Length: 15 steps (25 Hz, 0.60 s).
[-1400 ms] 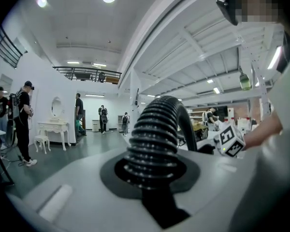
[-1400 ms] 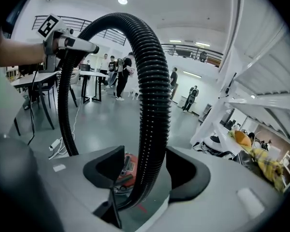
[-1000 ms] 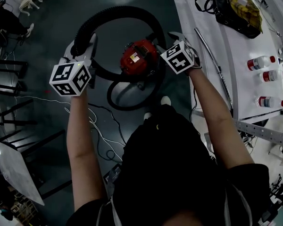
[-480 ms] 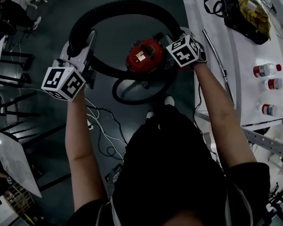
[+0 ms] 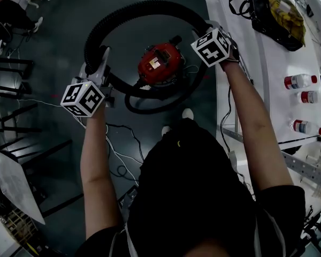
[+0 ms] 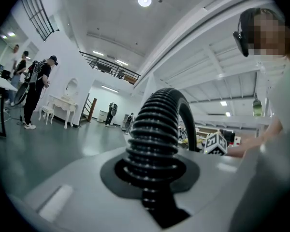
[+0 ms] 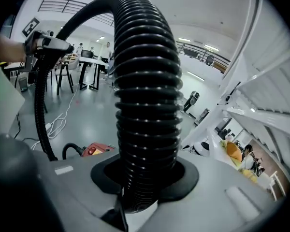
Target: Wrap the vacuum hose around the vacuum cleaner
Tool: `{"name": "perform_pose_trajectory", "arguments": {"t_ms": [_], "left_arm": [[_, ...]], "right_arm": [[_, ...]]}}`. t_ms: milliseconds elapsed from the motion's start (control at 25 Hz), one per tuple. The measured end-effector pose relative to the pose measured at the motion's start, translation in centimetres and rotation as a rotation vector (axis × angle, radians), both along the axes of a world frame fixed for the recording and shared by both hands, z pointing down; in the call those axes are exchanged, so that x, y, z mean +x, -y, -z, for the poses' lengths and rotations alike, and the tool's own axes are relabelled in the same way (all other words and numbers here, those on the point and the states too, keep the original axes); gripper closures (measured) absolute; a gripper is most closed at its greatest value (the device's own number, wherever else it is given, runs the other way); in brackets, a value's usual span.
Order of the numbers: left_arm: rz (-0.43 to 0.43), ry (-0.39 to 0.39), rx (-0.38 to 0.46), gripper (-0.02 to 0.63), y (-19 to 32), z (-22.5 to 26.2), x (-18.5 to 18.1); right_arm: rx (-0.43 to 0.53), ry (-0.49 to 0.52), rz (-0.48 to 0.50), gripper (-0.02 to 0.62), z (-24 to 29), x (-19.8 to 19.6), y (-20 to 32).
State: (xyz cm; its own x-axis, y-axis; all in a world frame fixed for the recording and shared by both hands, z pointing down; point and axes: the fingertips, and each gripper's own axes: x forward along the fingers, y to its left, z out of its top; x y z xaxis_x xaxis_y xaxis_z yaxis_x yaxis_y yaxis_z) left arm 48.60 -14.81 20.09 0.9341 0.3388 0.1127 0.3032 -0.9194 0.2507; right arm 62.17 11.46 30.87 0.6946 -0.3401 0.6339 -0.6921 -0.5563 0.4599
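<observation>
A red vacuum cleaner (image 5: 159,64) stands on the dark floor ahead of me. Its black ribbed hose (image 5: 144,5) arcs high over it from one gripper to the other, and lower turns curl round the cleaner's near side. My left gripper (image 5: 101,58) is shut on the hose (image 6: 157,129) at the arc's left end. My right gripper (image 5: 204,30) holds the arc's right end. Its jaws are closing, with the hose (image 7: 145,105) clamped between them. The right gripper view also shows the cleaner (image 7: 97,149) low on the left.
A white table (image 5: 267,63) runs along the right, bearing a black bag (image 5: 267,12), several bottles (image 5: 297,81) and a thin metal rod (image 5: 251,82). A white cable (image 5: 115,149) trails over the floor by my feet. Dark chair frames (image 5: 10,68) stand at the left.
My right gripper has moved up and to the right, away from the cleaner, and now grips the hose. The hose arc has widened to the right. The left gripper has shifted slightly.
</observation>
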Motion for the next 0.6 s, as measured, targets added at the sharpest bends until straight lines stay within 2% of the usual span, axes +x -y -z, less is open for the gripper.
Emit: {"name": "perform_pose_trajectory", "arguments": {"t_ms": [280, 600], "left_arm": [[0.037, 0.039, -0.031, 0.522, -1.1, -2.5, 1.0], [0.058, 0.072, -0.043, 0.522, -2.8, -4.5, 3.3]], "right_arm": [[-0.055, -0.035, 0.027, 0.462, 0.3, 2.7, -1.1], [-0.1, -0.074, 0.072, 0.462, 1.0, 7.5, -2.0]]}}
